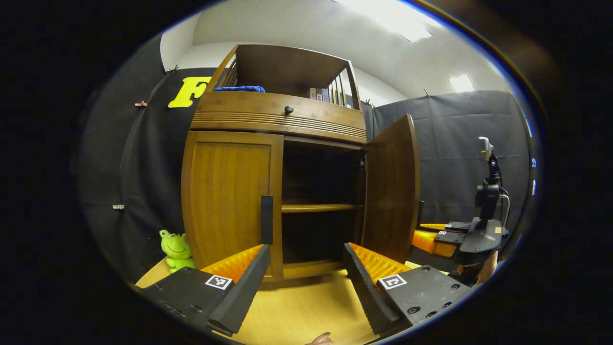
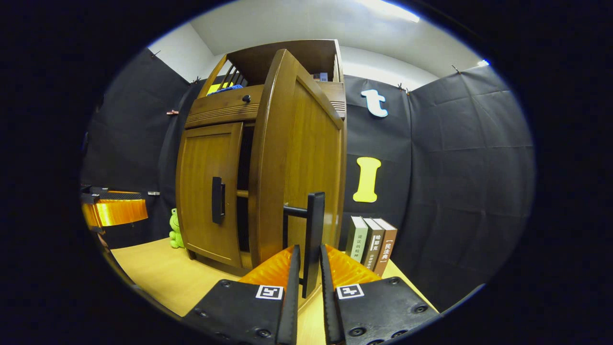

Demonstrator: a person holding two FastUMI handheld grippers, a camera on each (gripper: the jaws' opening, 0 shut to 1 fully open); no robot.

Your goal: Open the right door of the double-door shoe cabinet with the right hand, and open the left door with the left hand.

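Between the right gripper's closed fingers, the black bar handle of the swung-open right wooden door is clamped; three upright books stand beside. The left gripper is held open before the shut left door, a green plush frog nearby.

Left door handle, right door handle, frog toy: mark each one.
left door handle (image 1: 266, 219), left gripper view, mid bar.
right door handle (image 2: 314, 230), right gripper view, upper bar above the fingers.
frog toy (image 1: 176, 249), left gripper view, its head.
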